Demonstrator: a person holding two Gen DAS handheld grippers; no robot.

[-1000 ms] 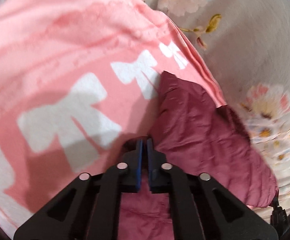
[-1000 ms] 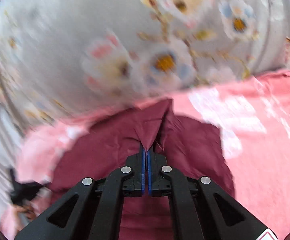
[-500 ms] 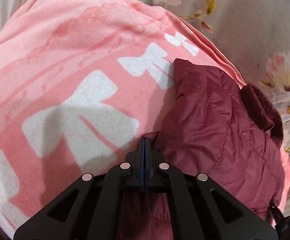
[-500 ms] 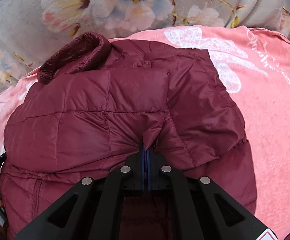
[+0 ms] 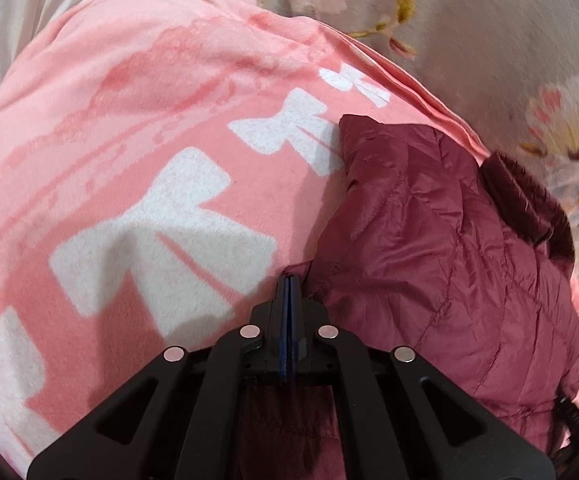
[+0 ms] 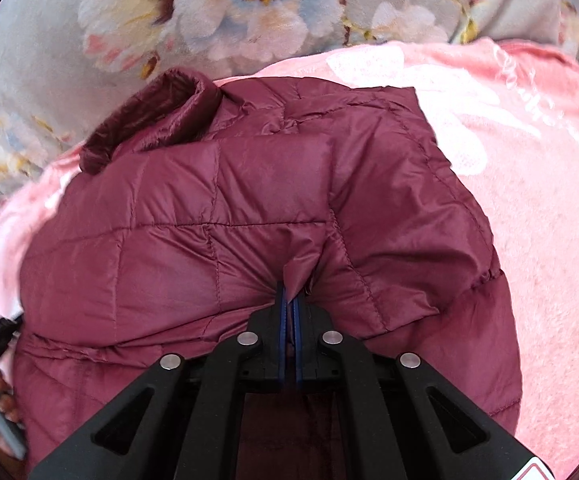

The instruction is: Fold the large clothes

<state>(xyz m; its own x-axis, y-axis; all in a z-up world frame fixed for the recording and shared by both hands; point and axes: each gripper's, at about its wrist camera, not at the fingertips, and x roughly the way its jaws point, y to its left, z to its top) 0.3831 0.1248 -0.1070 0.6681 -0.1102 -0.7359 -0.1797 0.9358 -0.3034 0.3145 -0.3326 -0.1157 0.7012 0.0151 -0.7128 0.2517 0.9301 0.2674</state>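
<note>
Lying on the pink bow-print blanket (image 5: 137, 128) is the maroon quilted puffer jacket (image 6: 249, 200), collar end toward the floral bedspread (image 6: 41, 60). Right tool (image 6: 289, 300) has a pinch of jacket fabric between its jaws, which are just starting to open. Left tool (image 5: 288, 284) is fully closed at the jacket's edge; can't tell if it's got any fabric.

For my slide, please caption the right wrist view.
Right gripper opening on a pinch of maroon quilted jacket over pink blanket.

A maroon quilted puffer jacket (image 6: 273, 208) lies folded on pink fleece, its collar rolled up at ten o'clock, hem toward six o'clock.
</note>
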